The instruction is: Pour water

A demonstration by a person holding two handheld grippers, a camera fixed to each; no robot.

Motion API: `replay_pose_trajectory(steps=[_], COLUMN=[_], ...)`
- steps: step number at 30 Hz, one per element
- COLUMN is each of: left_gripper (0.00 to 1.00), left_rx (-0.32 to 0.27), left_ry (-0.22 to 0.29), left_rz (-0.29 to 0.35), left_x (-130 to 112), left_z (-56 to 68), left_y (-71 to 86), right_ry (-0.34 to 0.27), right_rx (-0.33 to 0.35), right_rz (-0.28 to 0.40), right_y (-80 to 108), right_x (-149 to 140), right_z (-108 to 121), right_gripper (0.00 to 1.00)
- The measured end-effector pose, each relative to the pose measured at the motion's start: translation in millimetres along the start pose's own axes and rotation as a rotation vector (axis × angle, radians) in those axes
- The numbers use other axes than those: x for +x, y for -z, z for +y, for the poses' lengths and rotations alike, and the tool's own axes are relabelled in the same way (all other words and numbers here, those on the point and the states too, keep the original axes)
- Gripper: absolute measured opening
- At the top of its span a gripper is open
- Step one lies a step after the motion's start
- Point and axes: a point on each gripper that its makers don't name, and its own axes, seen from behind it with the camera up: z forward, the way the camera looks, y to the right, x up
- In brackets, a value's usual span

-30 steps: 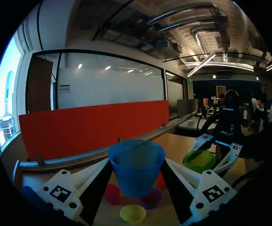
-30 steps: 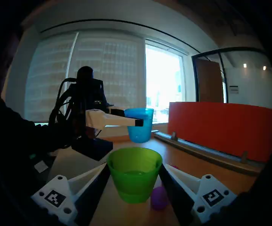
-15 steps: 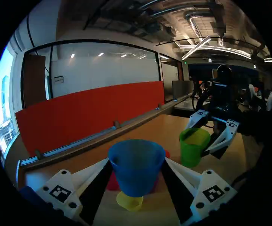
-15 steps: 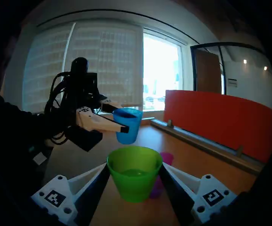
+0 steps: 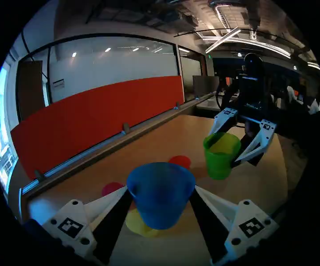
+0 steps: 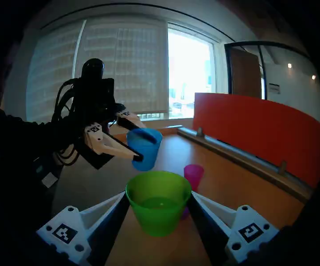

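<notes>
In the left gripper view my left gripper is shut on a blue cup, held above the wooden table. Farther off to the right, the right gripper holds a green cup. In the right gripper view my right gripper is shut on the green cup, which has liquid in its bottom. Beyond it the left gripper holds the blue cup, tipped slightly towards me. A person's dark sleeve leads to it.
Small cups stand on the table: a yellow one under the blue cup, a pink one, a red one, and a magenta one. An orange partition with a metal rail runs along the table's far edge.
Both grippers have tilted downward, showing more tabletop. The blue cup has come lower and nearer the green cup and tips a little more.
</notes>
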Motion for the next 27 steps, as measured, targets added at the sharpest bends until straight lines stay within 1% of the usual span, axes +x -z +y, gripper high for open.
replay_pose_trajectory(steps=[5, 12, 21, 27], left_gripper=[0.86, 0.88, 0.89, 0.89], left_rx=[-0.021, -0.053, -0.081, -0.106], left_ry=[-0.010, -0.028, -0.034, -0.042], left_rz=[-0.034, -0.101, -0.148, -0.191], left_x=[-9.4, -30.0, -46.3, -62.2], left_z=[8.0, 20.5, 29.4, 37.5], left_y=[-3.9, -9.0, -14.6, -22.2], right_ry=[-0.009, -0.015, -0.018, -0.008], right_rx=[0.006, 0.017, 0.023, 0.034], right_rz=[-0.036, -0.080, -0.132, -0.183], right_y=[2.2, 4.7, 5.3, 3.8], right_x=[-12.1, -27.5, -45.6, -59.9], right_z=[1.7, 1.7, 4.2, 3.8], right_gripper=[0.90, 0.90, 0.91, 0.91])
